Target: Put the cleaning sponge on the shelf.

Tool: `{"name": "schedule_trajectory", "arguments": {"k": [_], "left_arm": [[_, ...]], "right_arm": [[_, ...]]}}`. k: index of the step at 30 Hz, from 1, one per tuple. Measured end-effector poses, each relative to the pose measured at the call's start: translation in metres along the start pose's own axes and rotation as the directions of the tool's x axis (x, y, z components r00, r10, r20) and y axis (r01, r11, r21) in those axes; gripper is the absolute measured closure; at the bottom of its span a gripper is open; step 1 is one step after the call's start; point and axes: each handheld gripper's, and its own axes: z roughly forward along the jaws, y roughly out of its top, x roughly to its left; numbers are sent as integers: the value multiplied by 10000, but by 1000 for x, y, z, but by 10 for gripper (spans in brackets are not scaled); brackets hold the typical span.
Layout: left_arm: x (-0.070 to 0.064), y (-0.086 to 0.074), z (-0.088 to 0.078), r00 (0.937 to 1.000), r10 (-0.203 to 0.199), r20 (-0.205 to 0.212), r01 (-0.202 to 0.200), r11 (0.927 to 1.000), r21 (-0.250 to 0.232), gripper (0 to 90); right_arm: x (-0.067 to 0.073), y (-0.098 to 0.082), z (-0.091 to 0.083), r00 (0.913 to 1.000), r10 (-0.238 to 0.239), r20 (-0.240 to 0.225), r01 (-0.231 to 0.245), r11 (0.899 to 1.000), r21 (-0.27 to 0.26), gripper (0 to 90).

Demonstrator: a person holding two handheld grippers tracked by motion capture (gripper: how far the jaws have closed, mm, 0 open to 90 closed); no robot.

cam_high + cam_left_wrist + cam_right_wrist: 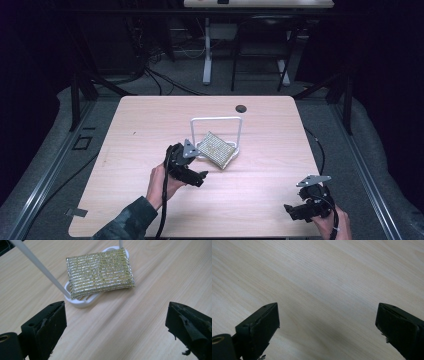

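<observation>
**Resting sponge on white rack, both grippers open and clear**

Lying near the middle of the light wooden table (150,200): one rectangular scouring sponge (216,149), gold and silver metallic weave. Seen from the high view, tilted, propped with its far edge raised on the base of a white wire rack (216,120) and its near-right corner down at the table surface. Long axis running diagonally, from far-left to near-right across the table. Broad face turned upward and toward the person's side.

Rack: white oval base with two thin uprights joined by a top bar, forming an open frame standing upright. Contents: the sponge only, laid across the base loop and overhanging it on the near side; confirmed in the left gripper view, sponge (100,272) covering most of the base (82,301), one upright rising at left.

Left gripper (192,177): held in a hand (159,186), just beside the rack on its near-left, jaws spread wide, nothing between them, pointed toward the sponge. Apart from the sponge; no contact seen.

Right gripper (300,210): held at the near-right corner of the table, well apart from the rack. Jaws spread wide over bare wood, holding nothing.

Dark round grommet (241,108) set in the tabletop near the far edge, behind the rack.
</observation>
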Motion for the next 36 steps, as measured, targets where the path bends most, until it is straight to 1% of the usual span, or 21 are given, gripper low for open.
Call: {"name": "schedule_trajectory", "arguments": {"k": [2, 4, 5, 9, 11, 13, 15, 17, 22, 23, 24, 26, 28, 30, 32, 33, 36], "left_arm": [[0, -4, -4, 10000, -22, -16, 22, 10000, 24, 28], [1, -9, -8, 10000, 43, -37, -43, 9999, 107, 25], [1, -12, -10, 10000, -5, -74, 5, 10000, 64, 21], [5, -23, -18, 9997, -92, -237, 96, 9999, 138, 10], [6, -29, -22, 9996, -163, -250, 168, 9997, 190, 6], [6, -35, -24, 9995, -178, -273, 186, 9993, 316, 2], [8, -41, -26, 9994, -226, -255, 238, 9985, 503, 1], [9, -47, -27, 9993, -304, -217, 319, 9967, 742, 1], [12, -62, -29, 9978, -619, -226, 639, 9928, 1010, 0], [13, -66, -29, 9978, -645, -178, 661, 9918, 1095, 0], [14, -70, -28, 9976, -684, -133, 694, 9910, 1147, 0], [15, -75, -27, 9977, -669, -139, 681, 9892, 1298, 0], [17, -82, -26, 9968, -790, -87, 794, 9867, 1417, 0], [18, -85, -25, 9967, -800, -113, 808, 9847, 1544, 0], [19, -88, -24, 9962, -869, -60, 868, 9839, 1565, 0], [20, -89, -23, 9958, -910, -123, 918, 9835, 1556, 0], [22, -89, -21, 9949, -1008, -108, 1012, 9832, 1517, 0]], "right_arm": [[0, 0, 1, 10000, -36, 17, 36, 10000, -12, 46], [0, 0, 1, 9999, -106, 32, 106, 9999, 2, 47], [1, 0, 2, 9999, -117, 37, 116, 9999, 4, 46], [1, 0, 2, 9999, -141, 36, 141, 9999, 98, 46], [2, 1, 2, 9999, -129, 33, 129, 9999, 95, 47], [2, 1, 2, 9998, -194, 36, 193, 9998, 88, 47], [2, 1, 3, 9999, -143, 26, 143, 9998, 99, 47], [2, 1, 3, 9998, -178, 57, 178, 9998, 70, 46], [2, 1, 5, 9997, -220, 54, 220, 9997, 130, 47], [2, 1, 5, 9997, -255, 51, 254, 9996, 111, 47], [2, 2, 5, 9996, -266, 31, 266, 9994, 209, 47], [2, 2, 5, 9996, -286, 51, 285, 9994, 198, 47], [2, 2, 6, 9995, -320, 49, 320, 9994, 136, 47], [2, 3, 6, 9993, -373, 72, 372, 9992, 129, 47], [2, 4, 6, 9993, -387, 7, 387, 9991, 148, 48], [2, 5, 6, 9990, -455, -22, 455, 9988, 161, 49], [2, 5, 7, 9984, -567, 33, 566, 9982, 175, 49]]}}
